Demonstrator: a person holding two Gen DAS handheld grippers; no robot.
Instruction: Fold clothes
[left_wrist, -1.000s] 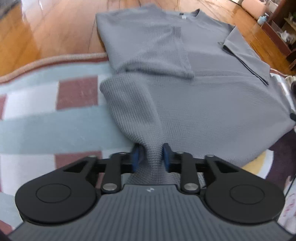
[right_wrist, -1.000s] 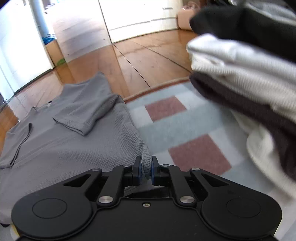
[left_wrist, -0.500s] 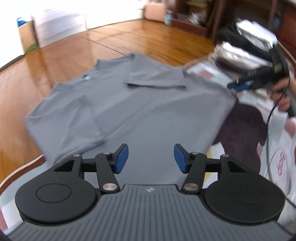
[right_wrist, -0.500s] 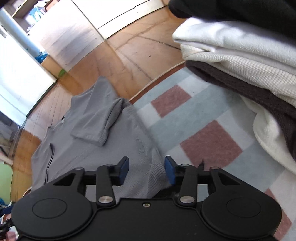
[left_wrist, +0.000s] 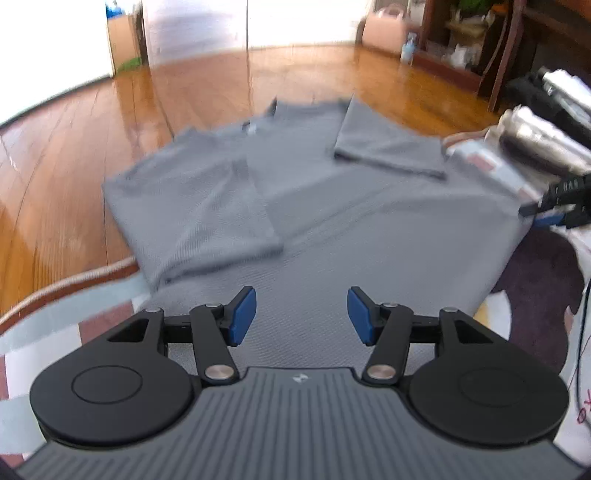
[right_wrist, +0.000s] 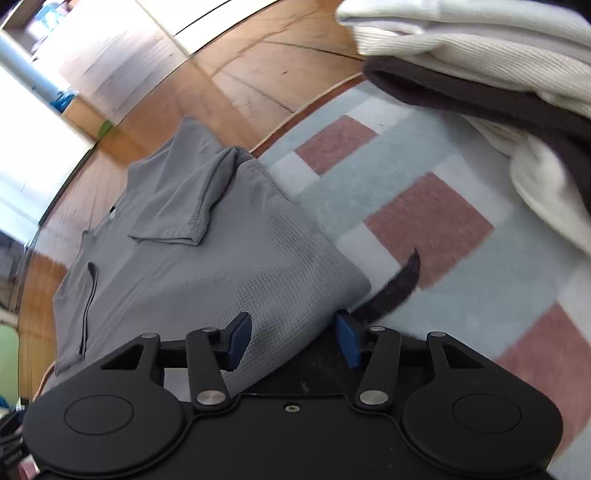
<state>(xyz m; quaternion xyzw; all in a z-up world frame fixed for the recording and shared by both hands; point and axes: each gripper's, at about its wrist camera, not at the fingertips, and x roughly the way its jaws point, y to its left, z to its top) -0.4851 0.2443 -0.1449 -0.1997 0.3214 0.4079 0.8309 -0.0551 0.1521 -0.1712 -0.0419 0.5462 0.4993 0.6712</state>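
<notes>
Both my left gripper (left_wrist: 301, 315) and right gripper (right_wrist: 291, 339) were opening, released, over the grey T-shirt (left_wrist: 332, 221); folded clothes (right_wrist: 498, 74) crowded the upper right, on the checked rug (right_wrist: 424, 221).

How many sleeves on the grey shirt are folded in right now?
2. One sleeve lies folded over the grey shirt on its left side in the left wrist view, the other sleeve on its right.
</notes>
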